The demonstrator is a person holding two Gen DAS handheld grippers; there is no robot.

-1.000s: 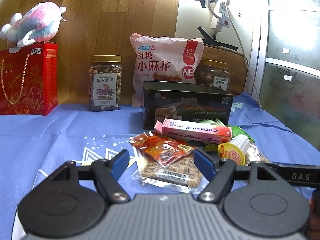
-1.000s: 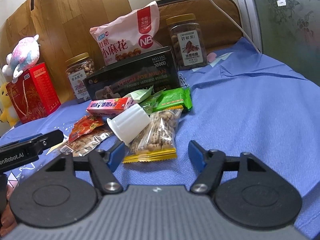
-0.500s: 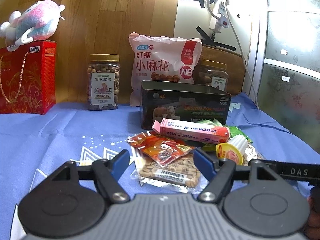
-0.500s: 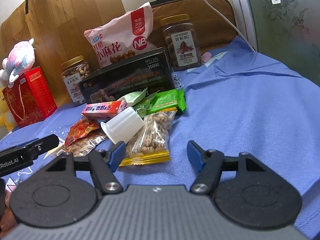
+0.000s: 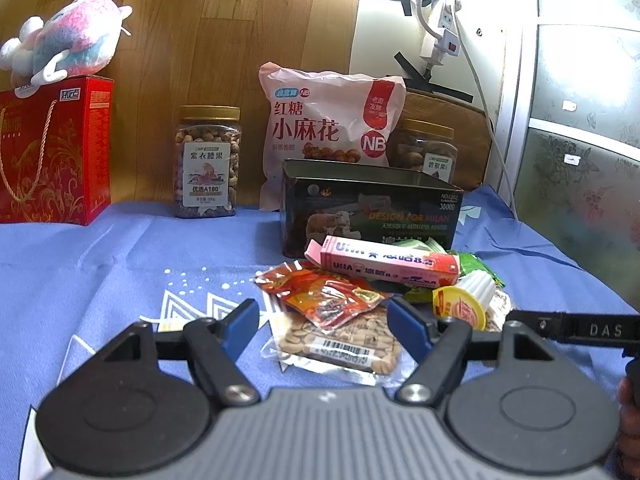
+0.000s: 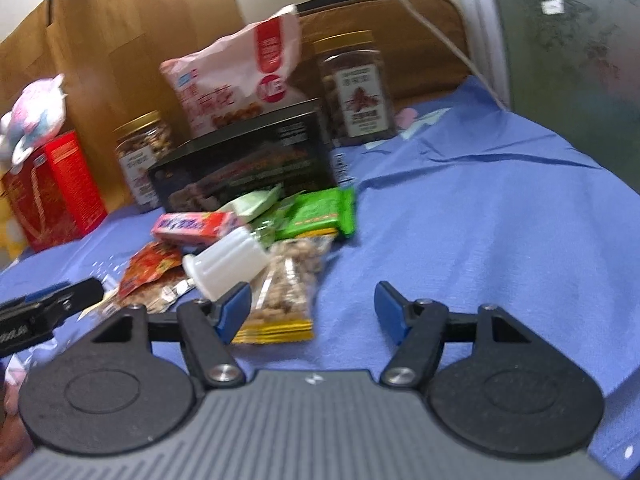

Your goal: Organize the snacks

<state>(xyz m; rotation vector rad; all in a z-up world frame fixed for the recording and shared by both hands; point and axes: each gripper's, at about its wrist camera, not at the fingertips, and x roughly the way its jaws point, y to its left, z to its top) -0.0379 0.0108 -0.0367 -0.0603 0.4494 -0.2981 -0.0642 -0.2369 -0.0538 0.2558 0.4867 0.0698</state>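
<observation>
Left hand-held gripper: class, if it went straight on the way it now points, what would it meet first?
Most likely the clear peanut packet, lying between the open fingers of the left hand-held gripper, with the red spicy-snack packet lying on top of it. Depth is hard to judge through the fisheye.

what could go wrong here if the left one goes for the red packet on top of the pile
1. The red packet lies on the clear nut bag, so the left gripper, jaws open, may pinch both.
2. The pink box overlaps the packet's far edge and could get dragged along.
3. The white cup lies on its side close by and may roll if nudged.
</observation>
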